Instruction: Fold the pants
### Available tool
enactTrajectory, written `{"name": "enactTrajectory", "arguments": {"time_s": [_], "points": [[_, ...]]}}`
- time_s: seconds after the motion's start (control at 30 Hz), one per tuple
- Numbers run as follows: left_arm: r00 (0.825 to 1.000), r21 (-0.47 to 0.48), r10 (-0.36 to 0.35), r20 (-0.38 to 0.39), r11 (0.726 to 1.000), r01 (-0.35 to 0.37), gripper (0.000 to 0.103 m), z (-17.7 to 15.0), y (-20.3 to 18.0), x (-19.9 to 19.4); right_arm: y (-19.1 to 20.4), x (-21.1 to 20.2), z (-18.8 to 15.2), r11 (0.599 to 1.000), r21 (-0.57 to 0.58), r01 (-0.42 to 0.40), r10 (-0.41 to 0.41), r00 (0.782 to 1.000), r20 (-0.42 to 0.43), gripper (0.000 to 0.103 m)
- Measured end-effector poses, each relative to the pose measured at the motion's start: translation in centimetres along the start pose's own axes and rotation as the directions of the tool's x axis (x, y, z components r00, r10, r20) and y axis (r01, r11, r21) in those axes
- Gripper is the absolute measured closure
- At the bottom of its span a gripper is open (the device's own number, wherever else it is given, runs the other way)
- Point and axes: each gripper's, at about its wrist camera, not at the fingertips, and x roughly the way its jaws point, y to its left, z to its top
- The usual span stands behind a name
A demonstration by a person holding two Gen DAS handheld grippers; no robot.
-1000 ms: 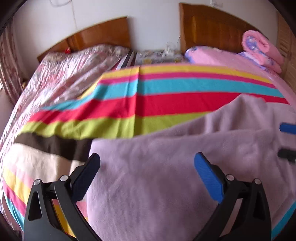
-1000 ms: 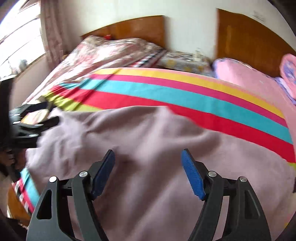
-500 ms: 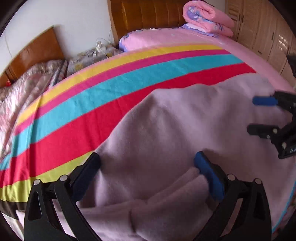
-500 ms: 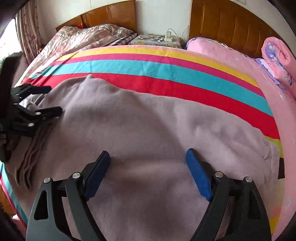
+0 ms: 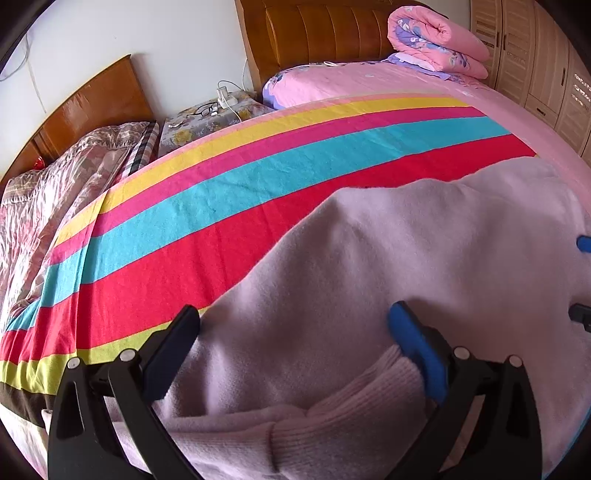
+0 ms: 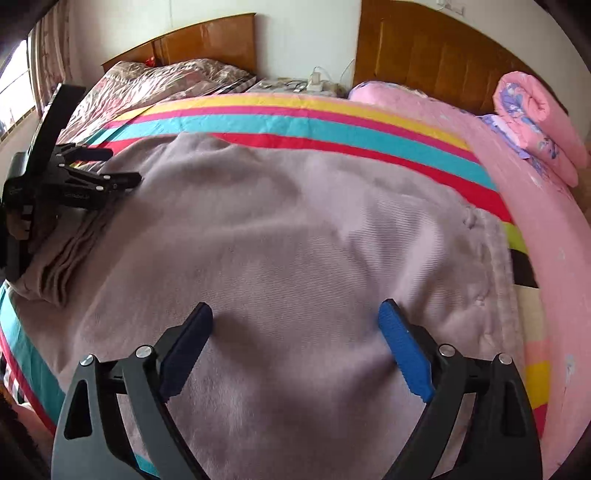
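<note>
Pale lilac fleece pants [image 5: 388, 266] lie spread on the striped blanket [image 5: 221, 206]; they fill the right wrist view [image 6: 295, 229] too. My left gripper [image 5: 295, 325] is open, its jaws wide either side of the ribbed waistband [image 5: 332, 428] at the pants' left end. It shows at the left of the right wrist view [image 6: 110, 166]. My right gripper [image 6: 295, 321] is open and empty over the middle of the pants, pads low on the cloth. Its tips show at the right edge of the left wrist view [image 5: 583, 277].
The bed has a wooden headboard [image 5: 325, 33] with a rolled pink quilt [image 5: 436, 37] and a pillow [image 5: 295, 88]. A second bed with a floral cover [image 5: 48, 192] lies to the left, a nightstand with cables [image 5: 214, 114] between. Wardrobes [image 5: 546, 66] stand at right.
Both grippers have swung over the pants; the left one moved to the waistband end, which now lies bunched between its open jaws. Both stayed open.
</note>
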Motion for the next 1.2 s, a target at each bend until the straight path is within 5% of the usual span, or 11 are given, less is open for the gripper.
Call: {"name": "enactTrajectory", "arguments": {"time_s": [0.17, 0.27, 0.4, 0.6, 0.73, 0.8, 0.97, 1.2], "points": [[1.0, -0.003, 0.002, 0.0, 1.0, -0.002, 0.001, 0.1, 0.0, 0.1, 0.7, -1.3, -1.7, 0.999, 0.01, -0.053, 0.053, 0.999, 0.005, 0.014], [1.0, -0.01, -0.002, -0.002, 1.0, 0.002, 0.001, 0.1, 0.2, 0.1, 1.7, -1.4, -3.2, 0.998, -0.059, -0.007, 0.008, 1.0, 0.022, 0.014], [1.0, -0.022, -0.008, -0.007, 1.0, 0.008, 0.001, 0.2, 0.3, 0.2, 0.9, -3.0, -3.2, 0.999, 0.034, -0.019, 0.018, 0.999, 0.041, 0.014], [1.0, -0.018, 0.002, -0.005, 1.0, -0.002, 0.001, 0.2, 0.2, 0.2, 1.7, -3.2, -5.6, 0.999, 0.012, -0.043, 0.043, 0.998, 0.046, 0.012], [0.999, -0.078, -0.031, -0.039, 0.997, 0.028, 0.001, 0.3, 1.2, -0.1, 1.1, -5.4, -5.7, 0.997, 0.072, -0.039, 0.035, 0.998, 0.059, 0.012], [0.999, -0.145, -0.032, 0.009, 0.989, 0.033, 0.001, -0.1, 1.7, -2.5, 1.6, -6.3, -5.6, 0.995, 0.079, -0.057, 0.049, 0.995, 0.092, 0.012], [0.981, -0.115, 0.018, 0.194, 0.993, 0.004, 0.001, -4.0, -0.2, -11.6, 5.1, -6.7, -4.5, 0.991, 0.024, -0.135, 0.131, 0.983, 0.131, 0.012], [0.998, -0.043, 0.048, 0.051, 0.998, -0.046, 0.001, -11.1, -2.5, -11.1, 9.6, -3.3, -5.0, 0.985, -0.105, -0.133, 0.135, 0.991, 0.013, 0.012]]}}
